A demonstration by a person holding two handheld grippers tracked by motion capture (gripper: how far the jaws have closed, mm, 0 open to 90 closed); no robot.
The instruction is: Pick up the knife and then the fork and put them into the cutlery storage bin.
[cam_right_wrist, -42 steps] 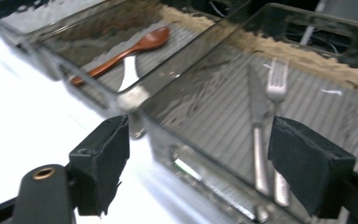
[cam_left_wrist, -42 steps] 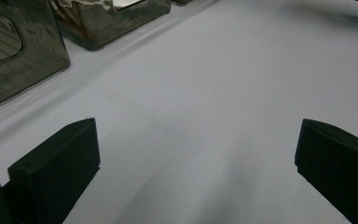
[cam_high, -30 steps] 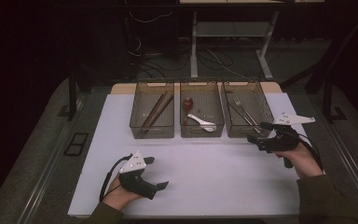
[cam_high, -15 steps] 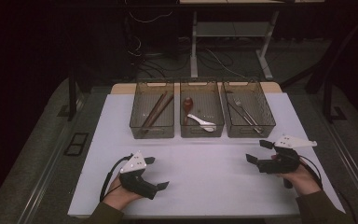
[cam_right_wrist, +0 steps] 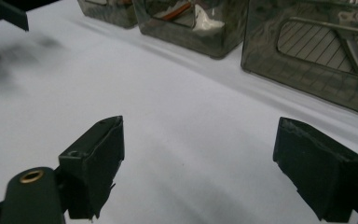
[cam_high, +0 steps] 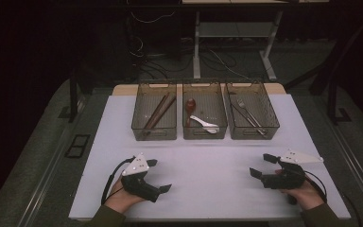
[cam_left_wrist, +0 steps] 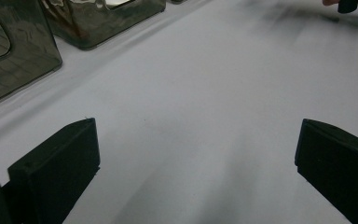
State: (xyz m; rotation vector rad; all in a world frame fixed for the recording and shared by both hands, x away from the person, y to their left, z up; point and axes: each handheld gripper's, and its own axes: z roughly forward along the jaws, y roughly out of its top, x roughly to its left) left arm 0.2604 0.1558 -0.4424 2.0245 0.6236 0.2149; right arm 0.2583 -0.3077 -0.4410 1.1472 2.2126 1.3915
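Observation:
Three smoky clear bins stand in a row at the back of the white table. The left bin (cam_high: 154, 113) holds wooden chopsticks (cam_high: 156, 115). The middle bin (cam_high: 204, 113) holds a wooden spoon (cam_high: 189, 106) and a white spoon (cam_high: 204, 124). The right bin (cam_high: 251, 112) holds metal cutlery (cam_high: 246, 115). My left gripper (cam_high: 158, 175) rests near the front left, open, nothing between its jaws (cam_left_wrist: 193, 154). My right gripper (cam_high: 263, 166) sits at the front right, open and empty too (cam_right_wrist: 198, 154).
The white table top (cam_high: 208, 165) spreads between both grippers and the bins. Dark floor with cables and a desk frame (cam_high: 231, 42) lies beyond the table's far edge. Bin walls (cam_right_wrist: 307, 60) rise close ahead in the right gripper view.
My right gripper has drawn back from beside the right bin toward the front right of the table. The left gripper has stayed put.

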